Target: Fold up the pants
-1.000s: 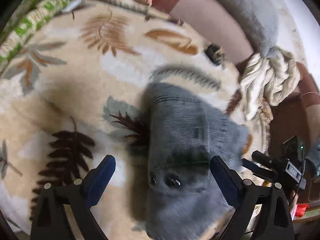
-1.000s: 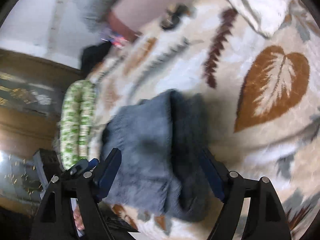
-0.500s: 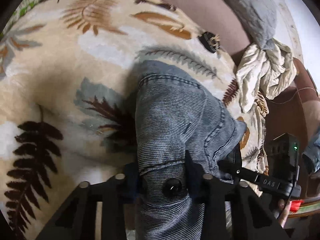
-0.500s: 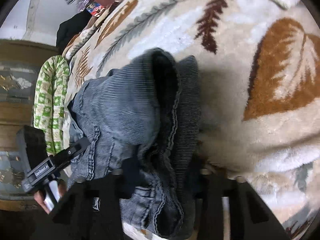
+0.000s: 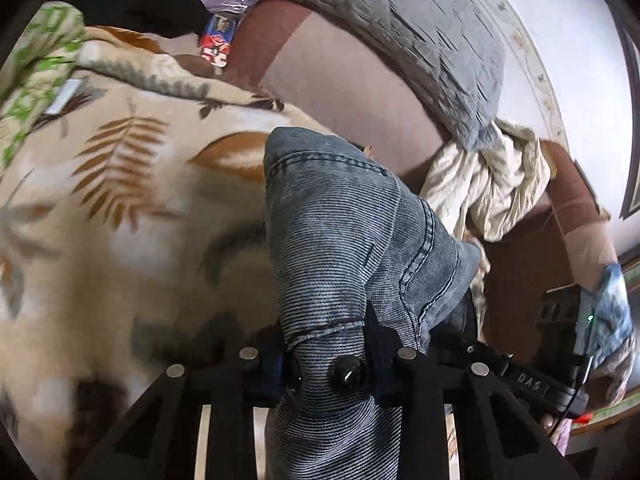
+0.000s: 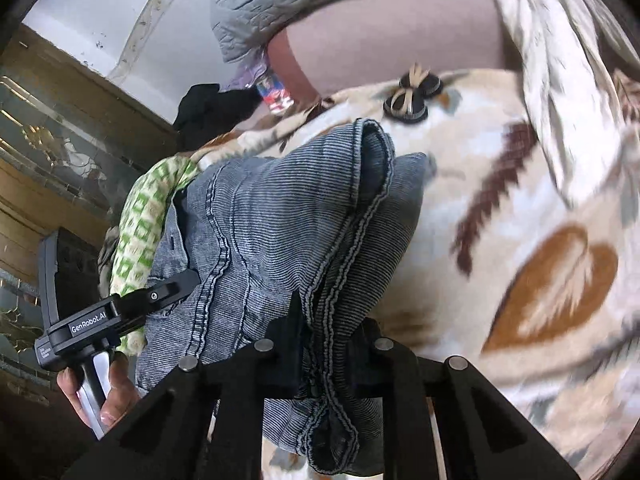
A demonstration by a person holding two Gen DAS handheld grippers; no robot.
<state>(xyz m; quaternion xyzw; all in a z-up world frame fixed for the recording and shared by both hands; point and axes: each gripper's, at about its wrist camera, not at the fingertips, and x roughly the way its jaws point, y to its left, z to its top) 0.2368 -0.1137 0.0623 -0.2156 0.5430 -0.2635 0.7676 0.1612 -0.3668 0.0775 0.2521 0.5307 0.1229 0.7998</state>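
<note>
Left tool (image 5: 326,354) is clamped on a bunched edge of the pants (image 5: 340,240) near a dark button, and the denim rises out of its grip above the leaf-print blanket (image 5: 120,208) on the bed. Thick, ribbed denim like this looks fairly heavy and limp, so it should sag between holds; seamed edges seem the surest places to grip. Right tool (image 6: 324,354) pinches a stitched seam of the same pants (image 6: 280,220), several layers gathered between its fingers. Both tools point forward and slightly up toward the headboard (image 6: 380,32), the left one's handle (image 6: 96,320) held in a hand just beside the right.
</note>
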